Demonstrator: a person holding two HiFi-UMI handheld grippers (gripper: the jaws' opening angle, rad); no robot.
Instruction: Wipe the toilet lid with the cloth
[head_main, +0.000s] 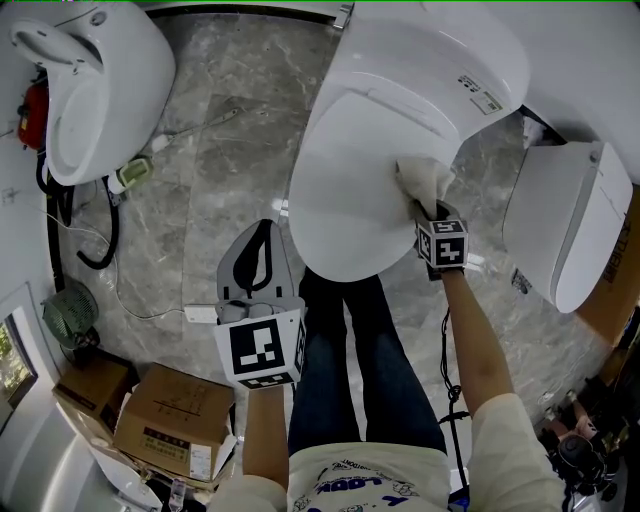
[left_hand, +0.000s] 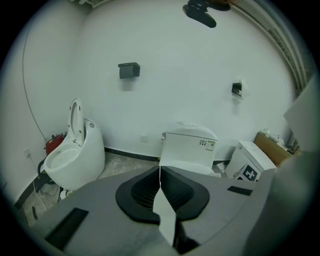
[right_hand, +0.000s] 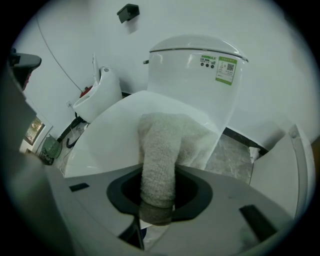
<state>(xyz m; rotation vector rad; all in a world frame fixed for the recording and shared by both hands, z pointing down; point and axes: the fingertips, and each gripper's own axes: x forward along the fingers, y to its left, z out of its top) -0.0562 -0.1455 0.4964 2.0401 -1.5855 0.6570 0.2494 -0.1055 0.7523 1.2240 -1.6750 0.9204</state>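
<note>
Your left gripper (head_main: 262, 234) hangs low over your jeans (head_main: 350, 370), short of the bowl's front edge; in the left gripper view (left_hand: 160, 176) its jaws meet edge to edge with nothing between them, pointed across the room and touching nothing. Ahead and to the right, your right gripper (head_main: 427, 207) reaches over the toilet lid (head_main: 350, 200), its jaws clamped around a bunched fold of the cloth (head_main: 425, 178). The right gripper view (right_hand: 157, 202) shows that off-white terry cloth (right_hand: 165, 145) running out from between the jaws and spreading flat on the closed lid (right_hand: 107, 135), pressed near the lid's right rear, just in front of the tank (right_hand: 195, 75). In the head view the lid lies down and shut, with the tank (head_main: 440, 50) behind it. A second toilet (head_main: 100, 90) stands well off to the left with its seat raised, a third toilet (head_main: 570, 220) sits close on the right, and cardboard boxes (head_main: 170, 420) rest on the marbled floor (head_main: 230, 150) to your left.
</note>
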